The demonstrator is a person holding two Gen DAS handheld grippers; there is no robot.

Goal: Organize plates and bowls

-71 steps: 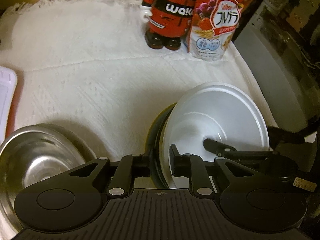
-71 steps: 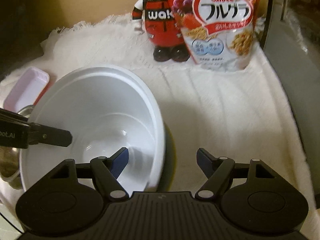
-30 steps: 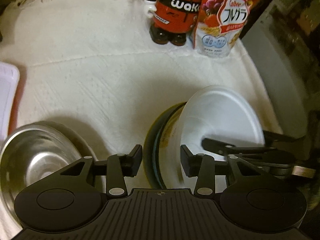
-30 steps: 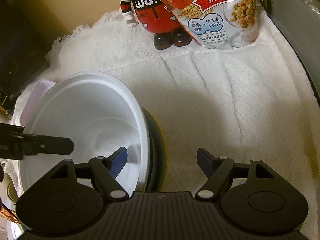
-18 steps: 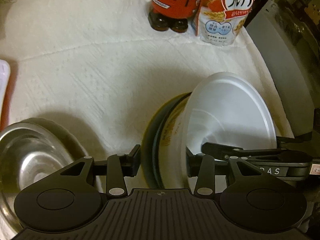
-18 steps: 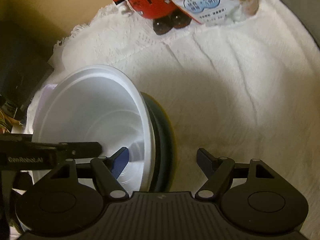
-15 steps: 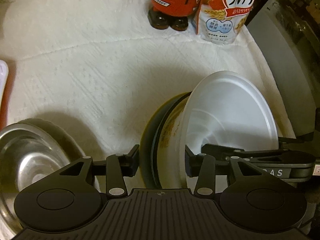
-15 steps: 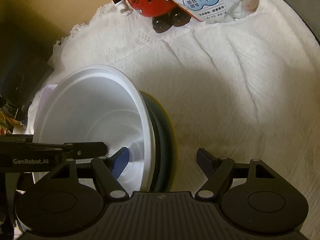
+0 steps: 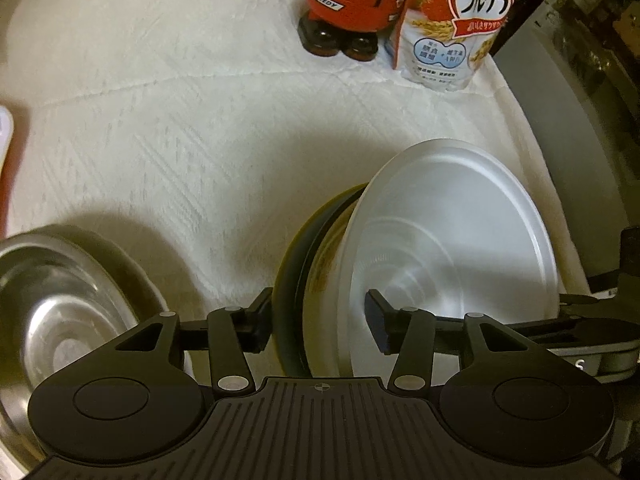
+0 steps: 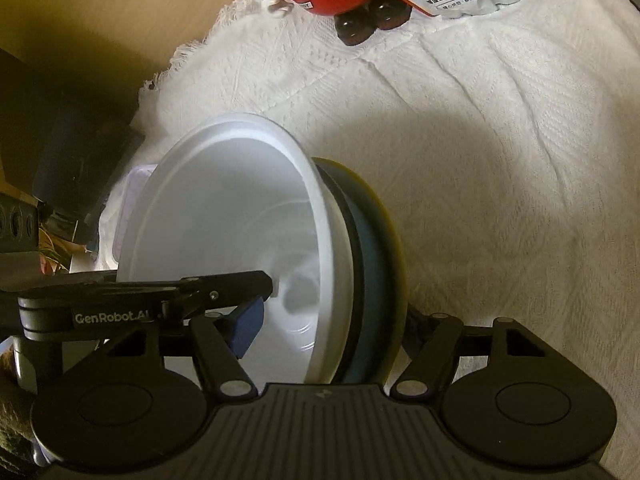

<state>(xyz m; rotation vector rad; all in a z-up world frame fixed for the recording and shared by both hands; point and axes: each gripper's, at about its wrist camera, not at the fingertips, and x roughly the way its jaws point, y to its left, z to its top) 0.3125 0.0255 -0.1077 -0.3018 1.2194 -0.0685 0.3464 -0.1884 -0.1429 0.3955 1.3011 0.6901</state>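
A white bowl (image 9: pixel 452 248) sits nested in a dark plate with a yellow rim (image 9: pixel 296 264), and the stack is tipped up on edge on the white cloth. My left gripper (image 9: pixel 318 320) straddles the stack's near rim. Its jaws are opening, and the pads stand clear of the rim. My right gripper (image 10: pixel 332 328) straddles the same stack from the other side. Its blue pad sits inside the white bowl (image 10: pixel 224 216), and its other finger is behind the yellow-rimmed plate (image 10: pixel 392 248). Its jaws are closing and do not visibly press.
A steel bowl (image 9: pixel 60 320) rests at the lower left. A pale tray (image 10: pixel 136 184) lies behind the stack. A red figure bottle (image 9: pixel 352 0) and a cereal bag (image 9: pixel 452 20) stand at the back. A grey appliance (image 9: pixel 568 140) borders the cloth's right edge.
My left gripper's jaws spread apart off the stack's rim. The stack tipped further up on edge. My right gripper rolled, and its jaws narrowed around the rim.
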